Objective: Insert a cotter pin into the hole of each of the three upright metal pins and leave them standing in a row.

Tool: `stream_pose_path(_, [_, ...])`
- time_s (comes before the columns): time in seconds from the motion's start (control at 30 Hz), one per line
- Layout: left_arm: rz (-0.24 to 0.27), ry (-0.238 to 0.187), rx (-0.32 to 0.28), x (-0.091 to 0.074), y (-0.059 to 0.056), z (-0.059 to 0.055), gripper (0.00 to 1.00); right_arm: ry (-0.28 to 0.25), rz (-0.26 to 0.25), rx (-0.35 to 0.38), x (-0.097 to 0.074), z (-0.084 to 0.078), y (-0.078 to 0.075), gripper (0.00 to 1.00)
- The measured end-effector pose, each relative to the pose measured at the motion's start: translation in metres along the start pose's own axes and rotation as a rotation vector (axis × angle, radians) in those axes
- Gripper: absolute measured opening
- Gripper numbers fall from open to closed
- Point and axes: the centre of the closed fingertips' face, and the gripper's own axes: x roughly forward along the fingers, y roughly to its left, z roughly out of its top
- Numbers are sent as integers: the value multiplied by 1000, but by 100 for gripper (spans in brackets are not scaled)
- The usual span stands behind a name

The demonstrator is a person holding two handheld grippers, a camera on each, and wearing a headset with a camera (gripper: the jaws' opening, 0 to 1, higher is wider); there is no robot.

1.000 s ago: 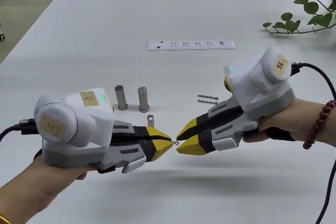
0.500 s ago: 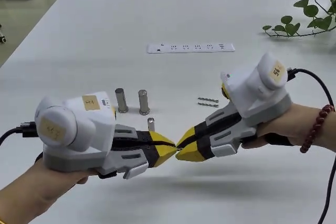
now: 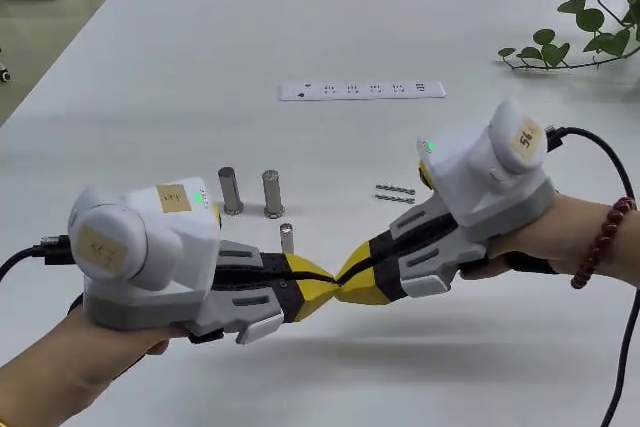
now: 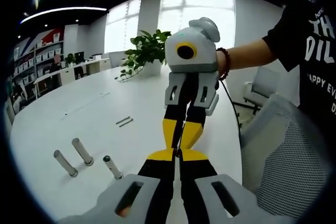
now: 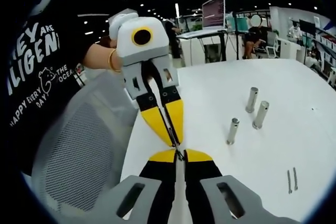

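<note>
Left claw (image 3: 325, 287) and right claw (image 3: 346, 284), both pressed together, meet tip to tip above tabletop (image 3: 200, 47), probably handing over a cotter pin too small to confirm.

light: bright, even, ceiling lamps + windows | shadows: soft | focus: sharp | gripper views: fisheye warp

White bench (image 3: 300, 27), matte. White power strip (image 3: 362, 90) lies flat across its far middle, sockets up. Leafy green plant (image 3: 585, 22) trails over the far right corner (pot not visible from the head view). Grey mesh-backed chair (image 5: 79, 140) just beside the near bench edge. Lit monitor (image 5: 214, 11) on a far desk. Tall bright windows (image 4: 194, 9); shelving (image 4: 31, 61) along one wall.
</note>
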Motion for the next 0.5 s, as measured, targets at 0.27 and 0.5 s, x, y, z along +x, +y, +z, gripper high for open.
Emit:
stream_pose_path(0.27, [14,3,-5,1,1,-2,0,77,-26,-109,1,-3,-3,0])
stream_pose_path(0.5, [14,17,12,3,-1,-6,0,163,-28,-200,4,-9,-3,0])
